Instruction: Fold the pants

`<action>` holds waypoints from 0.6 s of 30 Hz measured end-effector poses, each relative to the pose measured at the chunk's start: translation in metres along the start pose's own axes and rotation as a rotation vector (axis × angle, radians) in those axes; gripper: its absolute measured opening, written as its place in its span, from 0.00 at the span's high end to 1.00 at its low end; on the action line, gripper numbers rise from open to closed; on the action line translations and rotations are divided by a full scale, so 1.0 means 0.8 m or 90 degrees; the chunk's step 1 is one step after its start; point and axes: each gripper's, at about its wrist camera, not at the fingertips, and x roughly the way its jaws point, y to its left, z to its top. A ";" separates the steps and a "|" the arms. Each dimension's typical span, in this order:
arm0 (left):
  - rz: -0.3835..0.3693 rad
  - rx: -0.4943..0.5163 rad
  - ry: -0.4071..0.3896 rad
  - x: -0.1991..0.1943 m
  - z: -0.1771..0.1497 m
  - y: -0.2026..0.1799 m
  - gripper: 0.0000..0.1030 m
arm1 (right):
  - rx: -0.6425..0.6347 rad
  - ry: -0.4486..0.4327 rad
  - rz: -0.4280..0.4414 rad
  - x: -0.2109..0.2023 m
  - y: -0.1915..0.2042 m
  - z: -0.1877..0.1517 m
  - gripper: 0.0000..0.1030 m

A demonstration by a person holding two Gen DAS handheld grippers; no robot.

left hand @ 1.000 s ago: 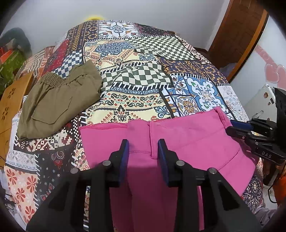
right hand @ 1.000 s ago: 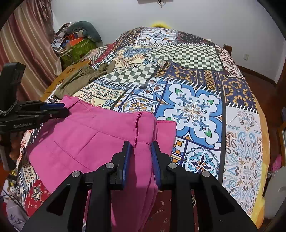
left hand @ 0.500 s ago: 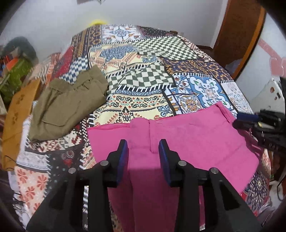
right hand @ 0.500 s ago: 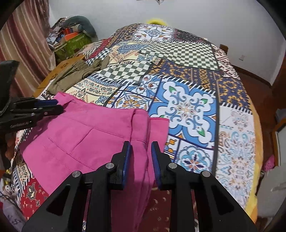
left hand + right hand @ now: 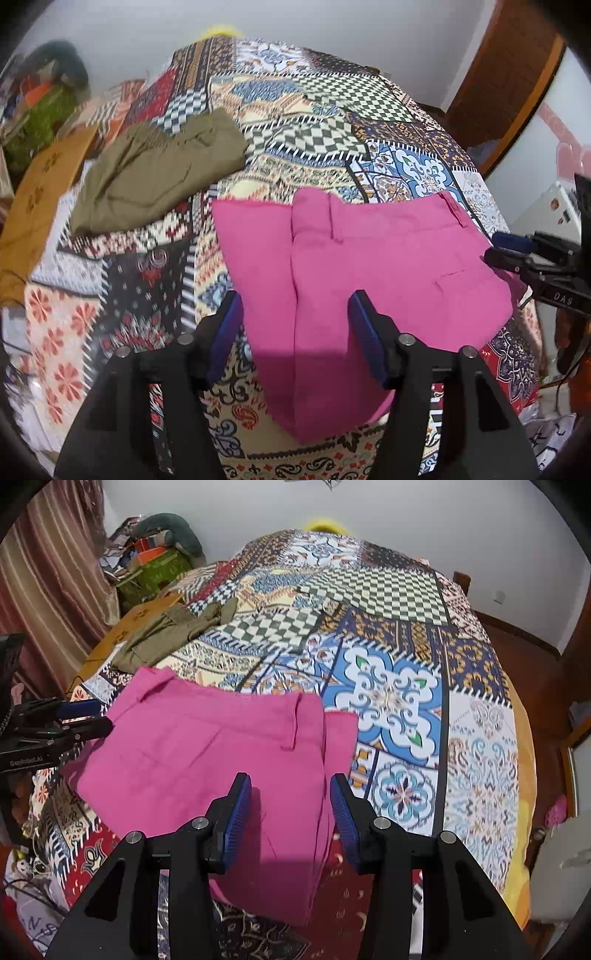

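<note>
The pink pants (image 5: 369,266) are lying on the bed (image 5: 314,122), waistband away from me, legs hanging over the near edge. I am releasing: my left claw (image 5: 295,332) and right claw (image 5: 291,808) have just been opening, both empty. Next: regrasping the hanging legs.

A patchwork-patterned bedspread (image 5: 391,701) of checks, florals and paisley covers the bed. Folded olive-green shorts with an elastic waistband (image 5: 155,173) lie near its left edge. Just beyond that edge stands a tan cardboard box (image 5: 33,195), with a green box (image 5: 162,570) farther back beside a striped brown curtain (image 5: 48,572).
</note>
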 end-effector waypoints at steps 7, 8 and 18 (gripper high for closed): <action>-0.042 -0.068 0.029 0.017 -0.010 0.012 0.30 | 0.049 0.021 0.021 0.009 -0.016 -0.013 0.53; -0.040 -0.070 0.027 0.019 -0.010 0.012 0.28 | 0.051 0.022 0.021 0.010 -0.017 -0.013 0.51; -0.051 -0.070 0.029 0.031 0.003 0.009 0.22 | 0.092 0.033 0.061 0.028 -0.031 -0.004 0.49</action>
